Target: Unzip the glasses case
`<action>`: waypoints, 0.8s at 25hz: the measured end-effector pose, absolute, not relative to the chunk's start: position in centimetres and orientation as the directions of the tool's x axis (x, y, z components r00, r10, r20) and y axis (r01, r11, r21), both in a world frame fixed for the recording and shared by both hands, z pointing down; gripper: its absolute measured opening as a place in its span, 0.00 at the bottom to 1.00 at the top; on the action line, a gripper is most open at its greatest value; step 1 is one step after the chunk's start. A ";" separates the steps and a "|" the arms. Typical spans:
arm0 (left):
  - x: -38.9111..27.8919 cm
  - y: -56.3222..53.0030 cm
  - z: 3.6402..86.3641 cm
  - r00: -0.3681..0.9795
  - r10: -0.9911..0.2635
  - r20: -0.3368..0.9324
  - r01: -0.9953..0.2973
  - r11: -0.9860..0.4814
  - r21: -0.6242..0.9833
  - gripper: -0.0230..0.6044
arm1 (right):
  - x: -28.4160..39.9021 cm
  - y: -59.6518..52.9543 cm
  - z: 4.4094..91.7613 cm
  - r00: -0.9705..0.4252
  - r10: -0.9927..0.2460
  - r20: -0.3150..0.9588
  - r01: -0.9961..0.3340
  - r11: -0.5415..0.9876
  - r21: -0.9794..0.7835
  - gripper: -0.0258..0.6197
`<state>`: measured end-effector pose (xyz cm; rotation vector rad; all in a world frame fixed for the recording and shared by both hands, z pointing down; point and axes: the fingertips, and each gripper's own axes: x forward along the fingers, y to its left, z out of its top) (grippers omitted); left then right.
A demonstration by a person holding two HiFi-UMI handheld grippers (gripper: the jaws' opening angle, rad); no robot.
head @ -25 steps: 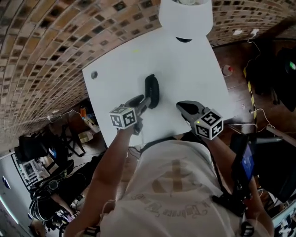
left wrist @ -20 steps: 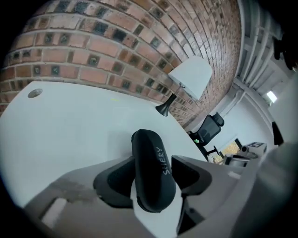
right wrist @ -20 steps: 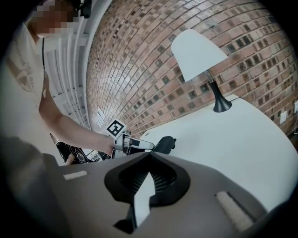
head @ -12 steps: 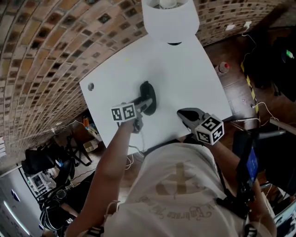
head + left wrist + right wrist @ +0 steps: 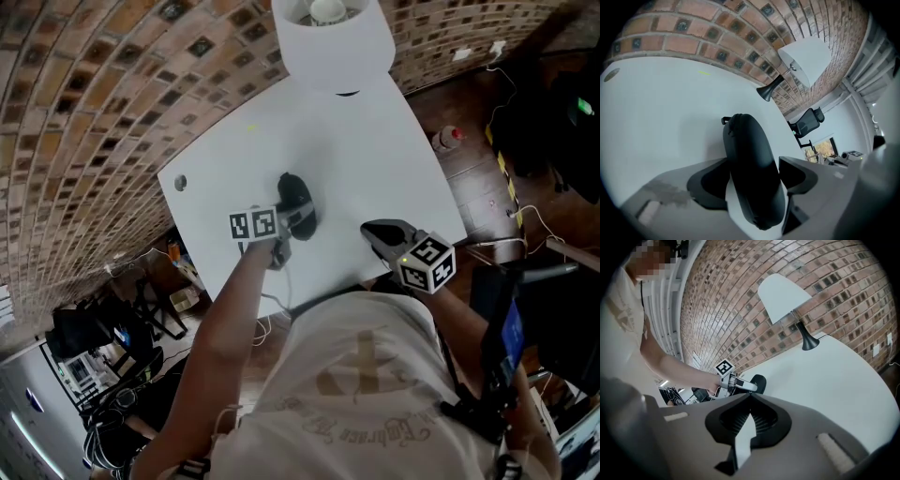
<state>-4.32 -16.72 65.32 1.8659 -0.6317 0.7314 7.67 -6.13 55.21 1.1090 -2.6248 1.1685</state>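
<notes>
A black oval glasses case (image 5: 294,194) lies on the white table (image 5: 375,159); its zip pull (image 5: 725,120) sticks out at the far end. My left gripper (image 5: 298,217) straddles the near end of the case (image 5: 750,187). Its jaws have just been opening and stand wide at either flank of the case, with no clear press on it. My right gripper (image 5: 370,230) hovers shut and empty over the table's near edge, to the right of the case. In the right gripper view the jaws (image 5: 750,397) meet, with the case (image 5: 760,380) beyond them.
A white-shaded lamp (image 5: 333,42) on a black stem stands at the table's far edge. A small round grommet (image 5: 180,183) sits near the left corner. Brick wall runs behind. Chairs, cables and clutter fill the floor around the table.
My left gripper has dropped down and forward over the case's near end, and its jaws have spread wider around it. The right gripper has barely shifted.
</notes>
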 end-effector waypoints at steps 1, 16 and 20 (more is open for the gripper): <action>-4.3 -16.7 65.4 0.680 -0.093 0.727 -0.702 -0.369 0.609 0.59 | 7.8 -6.1 55.3 -0.739 -0.590 0.327 -0.637 0.450 -0.626 0.05; -2.7 -15.7 65.9 0.658 0.043 0.752 -0.710 -0.298 0.638 0.47 | 7.0 -6.0 55.7 -0.751 -0.578 0.318 -0.618 0.446 -0.647 0.05; -2.1 -16.3 62.8 0.762 -0.121 0.636 -0.644 -0.251 0.723 0.46 | 7.2 -6.2 55.5 -0.752 -0.577 0.318 -0.620 0.454 -0.640 0.05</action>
